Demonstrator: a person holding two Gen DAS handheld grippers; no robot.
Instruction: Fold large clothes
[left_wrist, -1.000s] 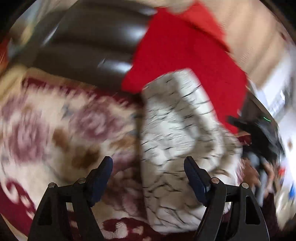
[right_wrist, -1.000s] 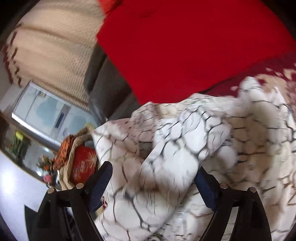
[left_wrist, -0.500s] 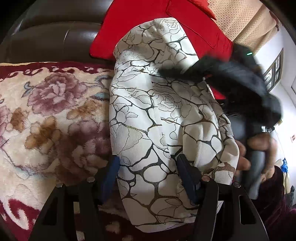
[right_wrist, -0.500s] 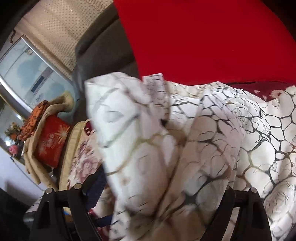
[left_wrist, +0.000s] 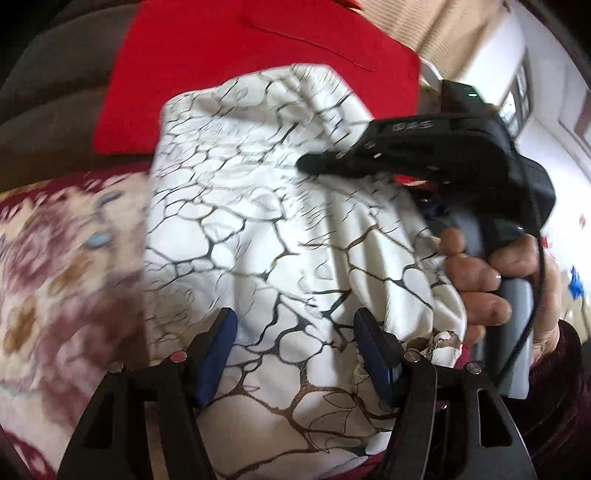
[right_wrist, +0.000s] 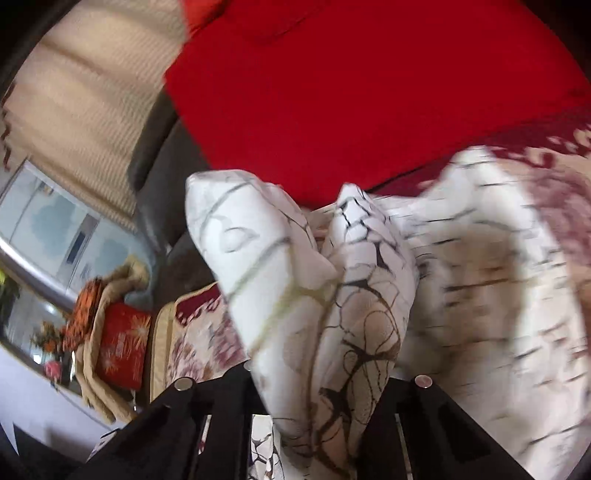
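Now garment (right_wrist: 332, 332) pinched in right tongs (right_wrist: 314, 391); left tongs (left_wrist: 295, 354) straddle it.

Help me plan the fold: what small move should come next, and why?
Probably carry the right gripper across and lay its pinched fold onto the white patterned garment. It is shut on bunched cloth, while the left gripper sits open astride the garment on the floral blanket.

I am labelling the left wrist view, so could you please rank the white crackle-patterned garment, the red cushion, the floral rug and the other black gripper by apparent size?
1. White crackle-patterned garment, though nearness inflates it.
2. Red cushion and floral rug look alike; unranked.
3. Black right gripper.
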